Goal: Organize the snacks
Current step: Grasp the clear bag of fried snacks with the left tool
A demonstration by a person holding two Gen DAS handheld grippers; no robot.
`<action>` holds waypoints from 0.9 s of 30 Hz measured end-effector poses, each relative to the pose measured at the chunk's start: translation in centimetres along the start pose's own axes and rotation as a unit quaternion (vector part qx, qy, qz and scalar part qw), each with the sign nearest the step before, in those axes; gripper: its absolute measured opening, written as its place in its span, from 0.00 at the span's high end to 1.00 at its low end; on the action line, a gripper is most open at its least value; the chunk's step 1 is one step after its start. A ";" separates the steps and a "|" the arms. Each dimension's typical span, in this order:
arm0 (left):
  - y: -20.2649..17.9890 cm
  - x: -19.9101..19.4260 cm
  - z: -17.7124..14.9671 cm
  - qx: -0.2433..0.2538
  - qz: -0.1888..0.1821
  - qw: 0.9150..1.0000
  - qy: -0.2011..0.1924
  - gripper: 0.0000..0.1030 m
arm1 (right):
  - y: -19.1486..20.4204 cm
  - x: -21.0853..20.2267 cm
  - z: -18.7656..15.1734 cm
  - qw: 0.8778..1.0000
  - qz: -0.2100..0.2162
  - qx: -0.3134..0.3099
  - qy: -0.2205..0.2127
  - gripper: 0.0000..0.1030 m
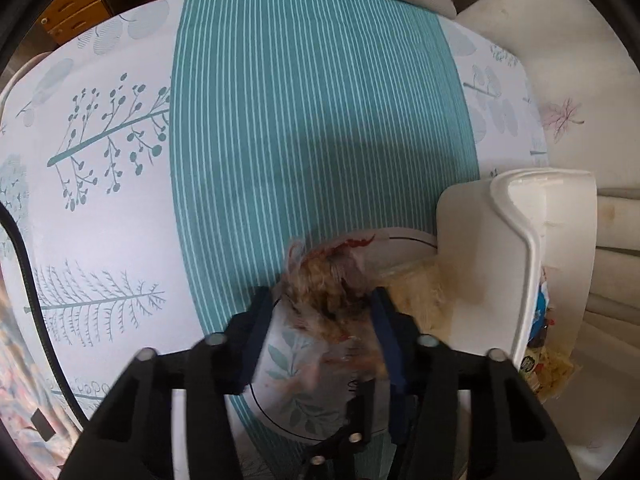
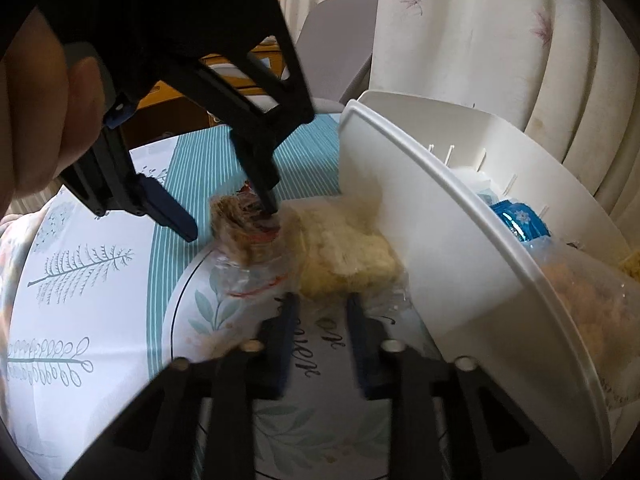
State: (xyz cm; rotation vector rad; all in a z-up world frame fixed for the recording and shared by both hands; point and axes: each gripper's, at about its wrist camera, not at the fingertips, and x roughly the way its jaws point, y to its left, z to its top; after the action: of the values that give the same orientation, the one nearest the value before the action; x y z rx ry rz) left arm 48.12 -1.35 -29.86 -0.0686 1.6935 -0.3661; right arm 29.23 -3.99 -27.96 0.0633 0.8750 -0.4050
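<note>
Down on the tablecloth (image 1: 320,100), two clear snack bags lie touching, just beside the white bin (image 2: 420,208). From the left wrist view the left gripper (image 1: 320,304) seems clamped on the brown snack bag (image 1: 324,276), though blur makes the contact uncertain. The right gripper (image 2: 320,308) has its pads against the near edge of the yellow snack bag (image 2: 348,252), apparently pinching its wrapper. Inside the bin lie more snacks, among them a blue packet (image 2: 516,216).

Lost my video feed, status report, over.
Left gripper clamped on brown snack bag. Right gripper closing on yellow snack bag. White bin alongside; nothing blocking.
</note>
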 end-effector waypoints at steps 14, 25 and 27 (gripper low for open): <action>2.1 -0.6 -0.5 -0.037 0.008 0.999 -0.007 0.58 | -1.1 0.4 1.1 0.997 0.060 0.004 0.045 0.97; 4.8 -3.8 -3.7 -0.059 0.024 0.998 -0.023 0.58 | -0.7 -2.8 2.0 0.993 0.108 -0.011 0.050 0.99; 5.3 -4.9 -4.9 -0.060 0.024 0.998 -0.027 0.58 | -0.6 -3.8 2.2 0.993 0.105 -0.021 0.040 1.00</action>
State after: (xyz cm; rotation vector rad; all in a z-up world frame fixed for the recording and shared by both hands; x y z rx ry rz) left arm 45.00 5.89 -26.17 -0.1253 1.6587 -0.2256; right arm 28.47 -3.81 -23.58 0.1329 0.9448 -0.1884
